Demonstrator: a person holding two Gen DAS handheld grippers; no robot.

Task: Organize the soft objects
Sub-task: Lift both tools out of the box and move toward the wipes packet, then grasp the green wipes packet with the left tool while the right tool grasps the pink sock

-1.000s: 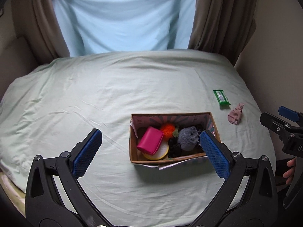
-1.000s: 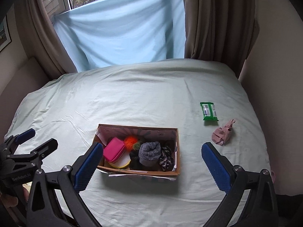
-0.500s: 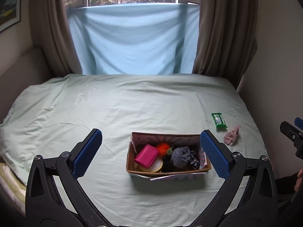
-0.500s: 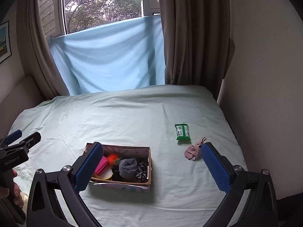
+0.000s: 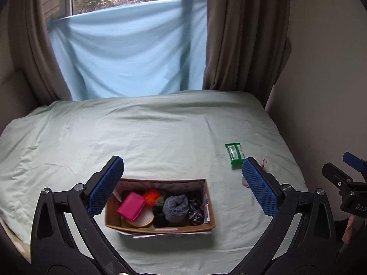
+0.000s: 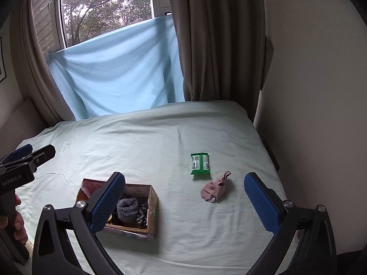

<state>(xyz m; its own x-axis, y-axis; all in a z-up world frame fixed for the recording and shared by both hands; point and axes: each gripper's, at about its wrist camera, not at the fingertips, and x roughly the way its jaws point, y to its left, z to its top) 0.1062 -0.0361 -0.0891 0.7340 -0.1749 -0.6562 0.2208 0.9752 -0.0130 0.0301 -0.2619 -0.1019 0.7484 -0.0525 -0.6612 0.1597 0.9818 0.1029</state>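
A cardboard box [image 5: 213, 215] [image 6: 153, 215] sits on the pale green bed [image 5: 160, 137]. Inside lie a pink pouch [image 5: 131, 206], an orange fluffy ball [image 5: 151, 194], a rolled grey sock [image 5: 176, 207] [image 6: 128, 209] and dark items. A green wipes pack [image 5: 234, 154] [image 6: 200, 163] and a crumpled pink sock [image 6: 214, 189] lie on the sheet to the box's right. My left gripper [image 5: 183, 186] hangs open above the box's near side. My right gripper [image 6: 184, 202] is open, held high between the box and the pink sock. Both hold nothing.
A light blue cloth [image 5: 128, 52] hangs over the window at the head of the bed, flanked by brown curtains [image 5: 243, 34]. A wall [image 6: 316, 91] runs close along the bed's right edge. A hand [image 6: 16, 224] holds the left gripper's handle.
Both grippers have risen and pulled back from the bed, tilting up, so the box looks smaller and the window shows. The right view has swung right toward the pink sock. Objects have not moved.
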